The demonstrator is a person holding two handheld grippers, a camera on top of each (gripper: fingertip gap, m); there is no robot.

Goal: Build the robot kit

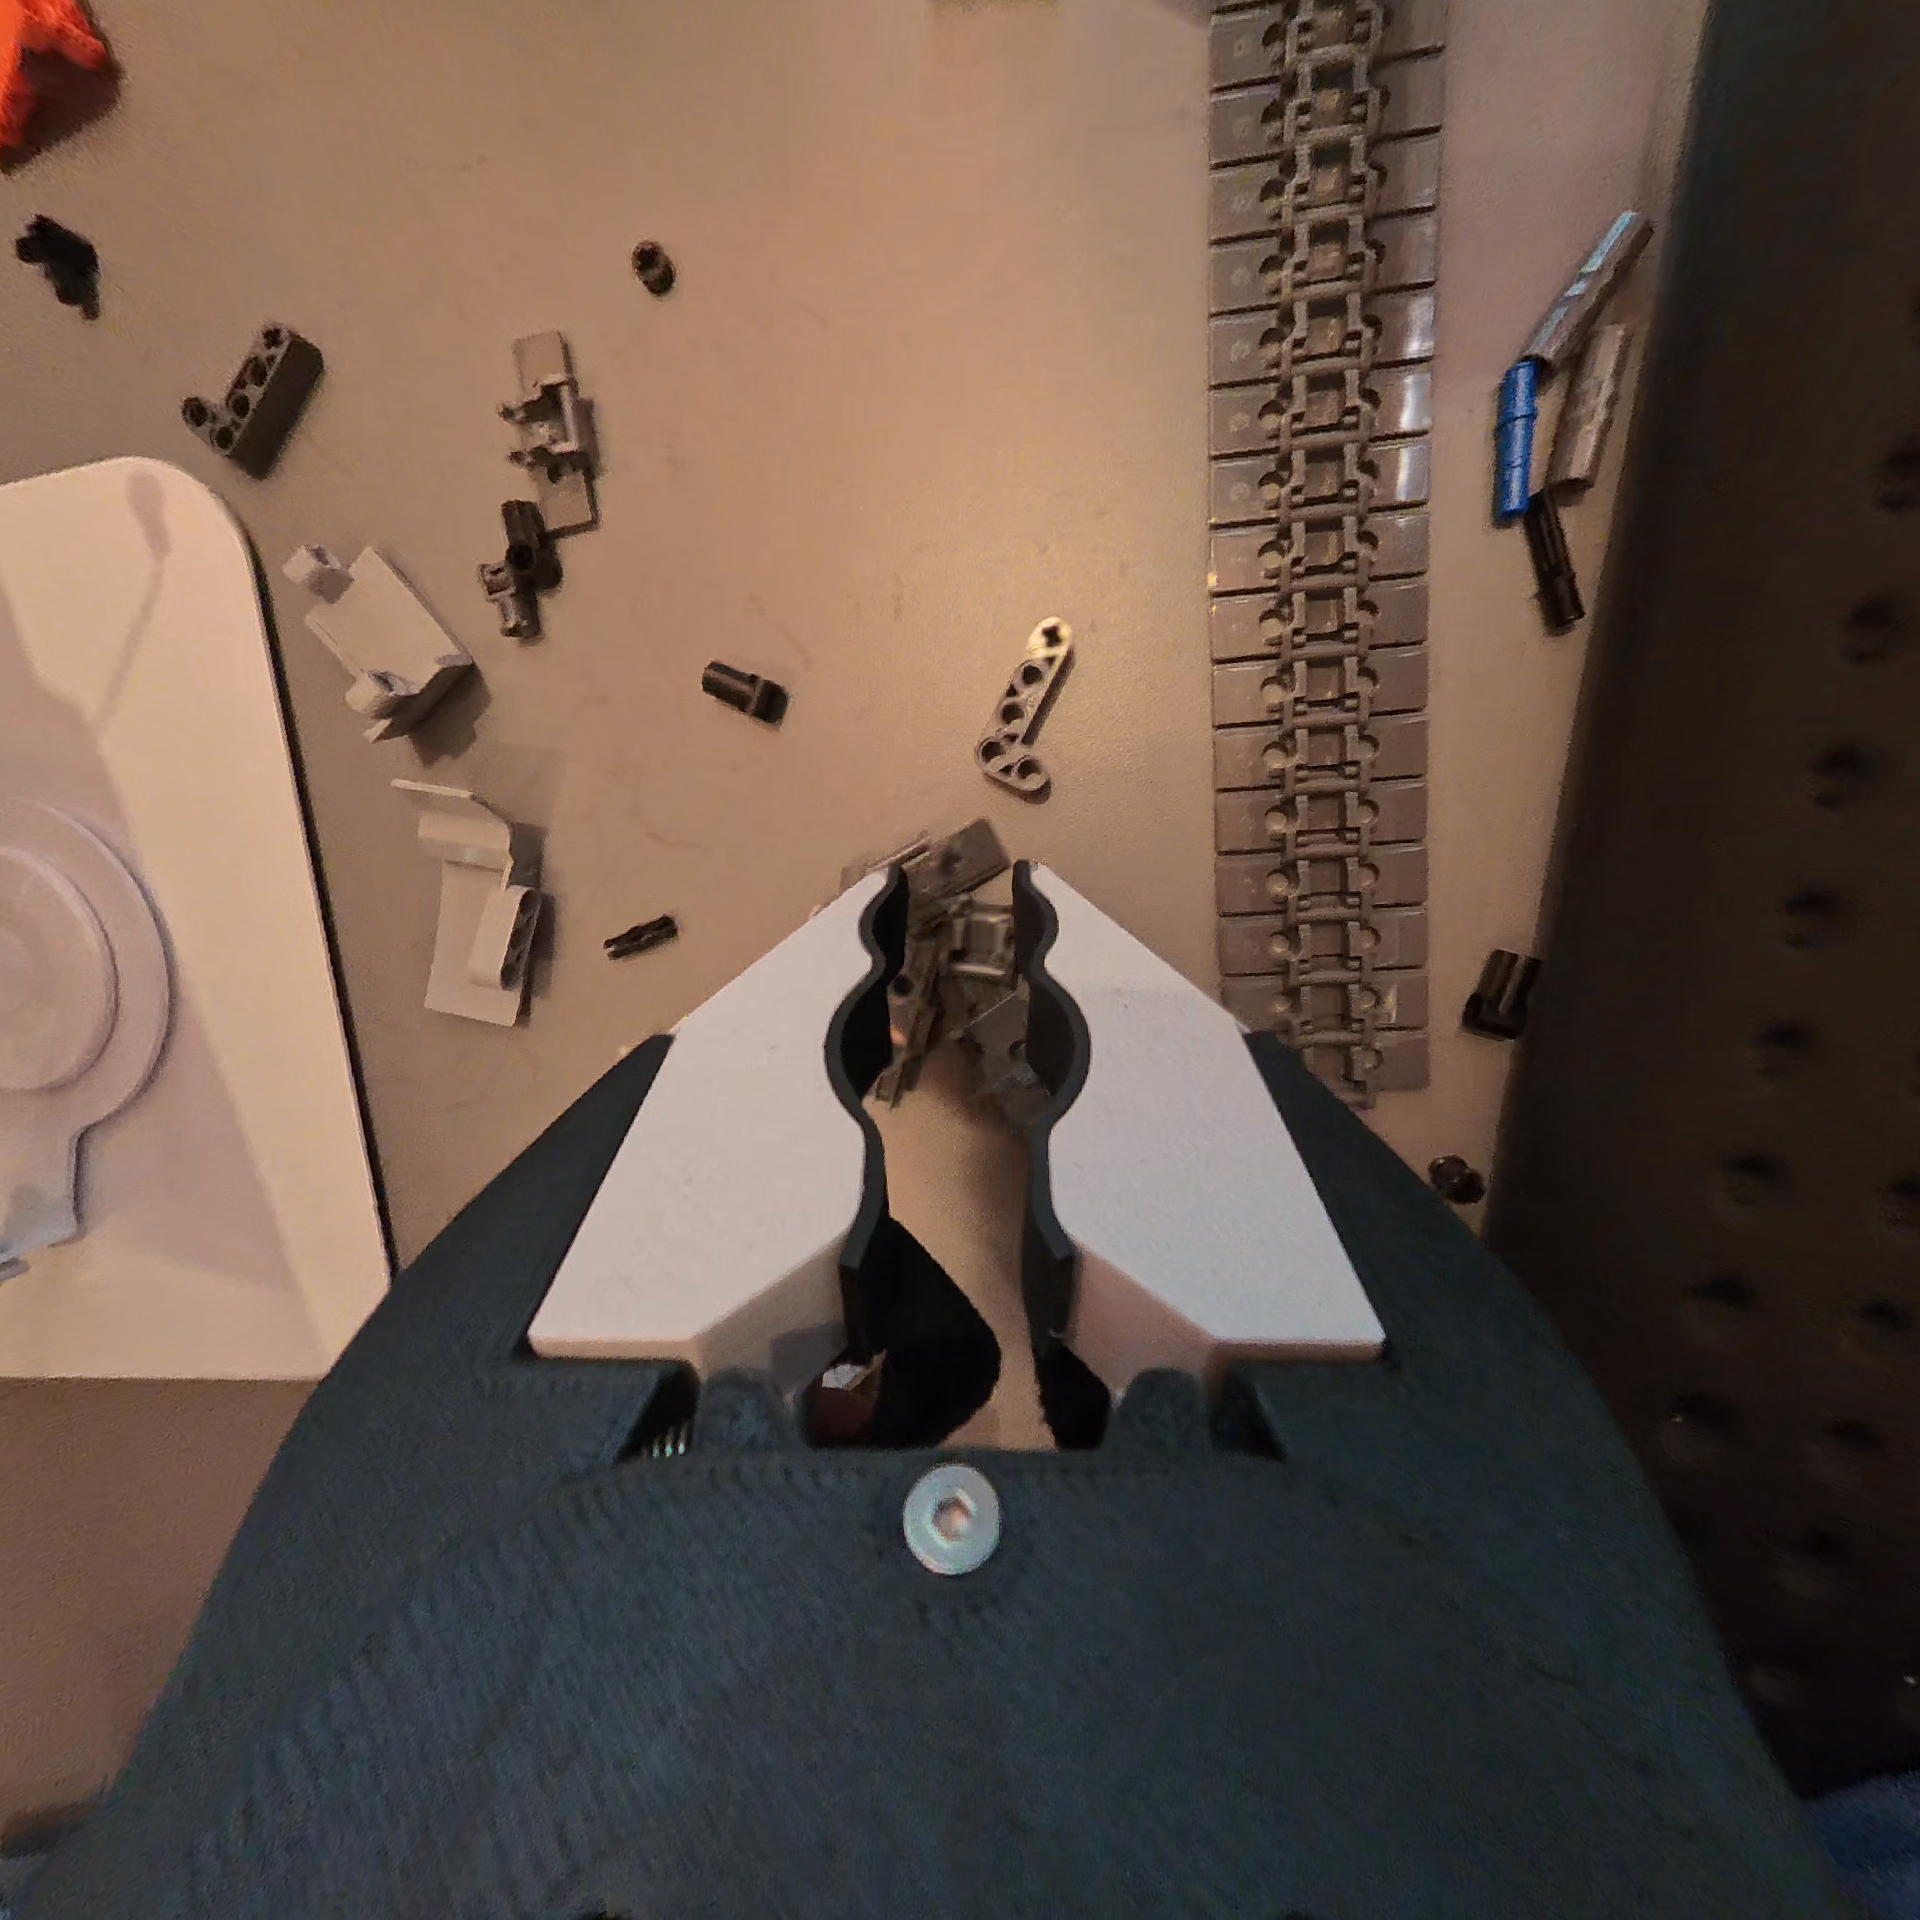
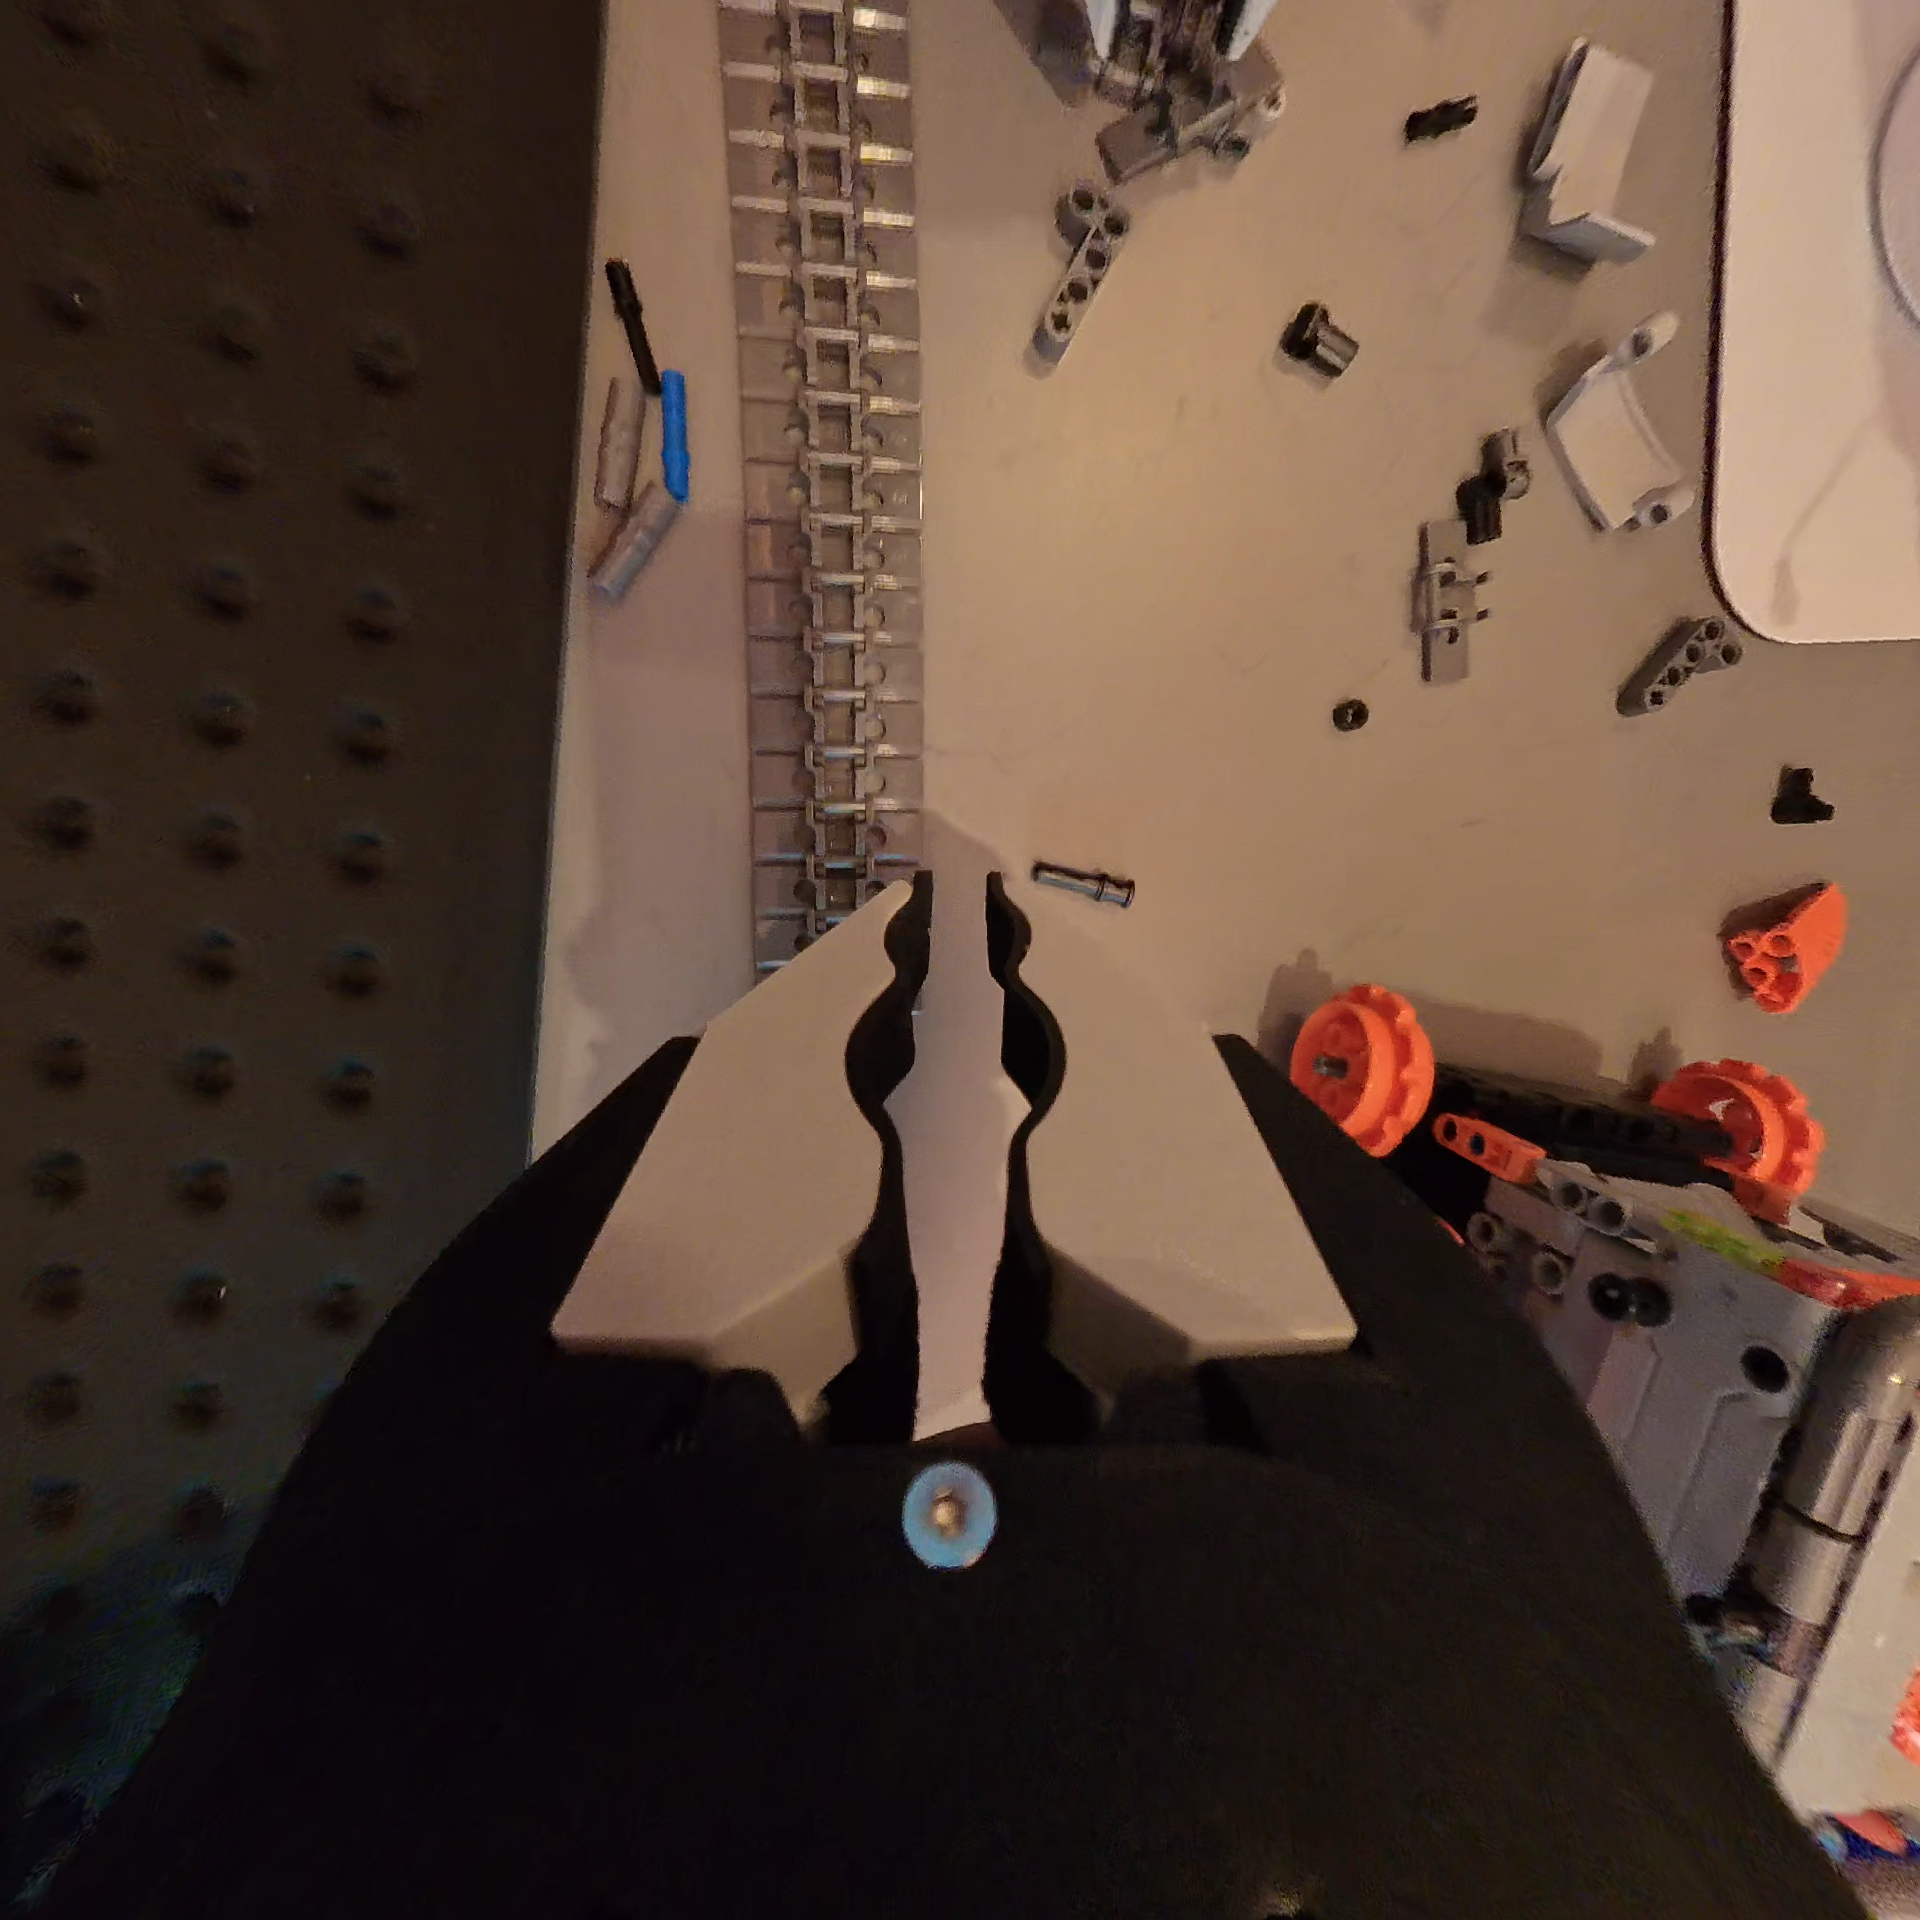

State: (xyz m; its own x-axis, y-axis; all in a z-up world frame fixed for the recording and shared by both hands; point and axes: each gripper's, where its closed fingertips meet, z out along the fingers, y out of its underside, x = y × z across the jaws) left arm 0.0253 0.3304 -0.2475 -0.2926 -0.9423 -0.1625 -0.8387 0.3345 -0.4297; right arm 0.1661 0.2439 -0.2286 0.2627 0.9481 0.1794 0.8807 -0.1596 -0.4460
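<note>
My left gripper (image 1: 961, 883) is shut on a small grey brick assembly (image 1: 961, 966), which sits between the black pads just above the beige table. A thin grey L-shaped beam (image 1: 1023, 717) lies just beyond it. My right gripper (image 2: 956, 888) has its jaws close together with a narrow gap and nothing between them. It hovers over the table beside the near end of a long grey track chain (image 2: 831, 499). A small grey pin (image 2: 1086, 886) lies just right of its tips. The chain also shows in the left wrist view (image 1: 1320, 582).
A black studded baseplate (image 1: 1766, 935) (image 2: 260, 727) borders the chain. A white tray (image 1: 156, 935) (image 2: 1829, 312) sits opposite. Loose grey and black pieces lie between, with a blue pin (image 2: 675, 436). A model with orange wheels (image 2: 1361, 1081) and an orange cone piece (image 2: 1787, 945) lie at my right. My right fingertips sit around 15 cm from my left ones. Measured from the fingertips, the small grey pin (image 2: 1086, 886) is 5 cm or so from the right gripper and 15 cm from the left. My right gripper's tips are some 9 cm from the long grey track chain (image 2: 831, 499).
</note>
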